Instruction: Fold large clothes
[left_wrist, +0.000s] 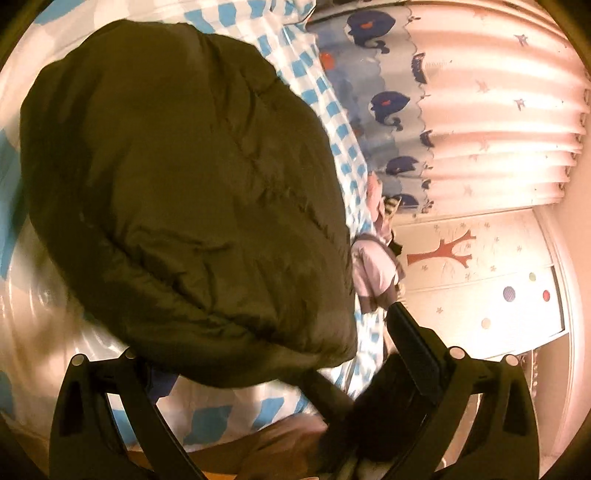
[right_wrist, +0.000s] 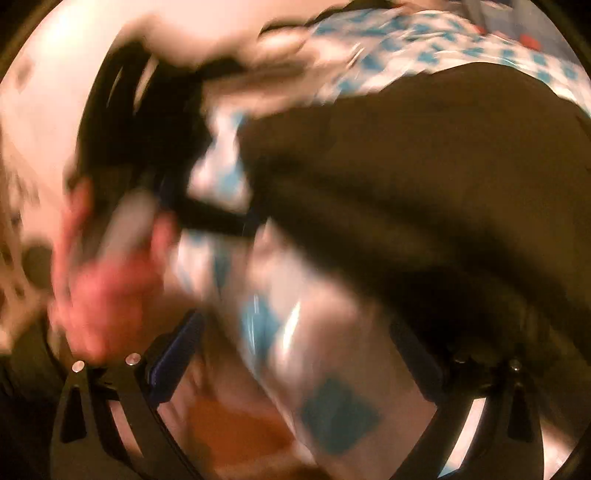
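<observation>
A dark olive padded jacket (left_wrist: 177, 192) lies bunched in a rounded mound on a blue-and-white checked bedsheet (left_wrist: 332, 122). In the left wrist view my left gripper (left_wrist: 273, 354) is open, its fingers wide apart, with the jacket's near edge lying between them. The right finger (left_wrist: 413, 343) stands clear of the fabric. The right wrist view is blurred. There my right gripper (right_wrist: 295, 354) is open over the sheet (right_wrist: 332, 413), and the jacket (right_wrist: 424, 192) fills the right side. My left gripper and the hand (right_wrist: 107, 291) holding it show at the left.
A curtain with dark blue whales (left_wrist: 391, 103) hangs beyond the bed. A white wardrobe with a red tree decal (left_wrist: 454, 251) stands at the right. A pale folded garment (left_wrist: 373, 273) lies at the bed's far edge. Brown floor (right_wrist: 236, 424) shows below the bed.
</observation>
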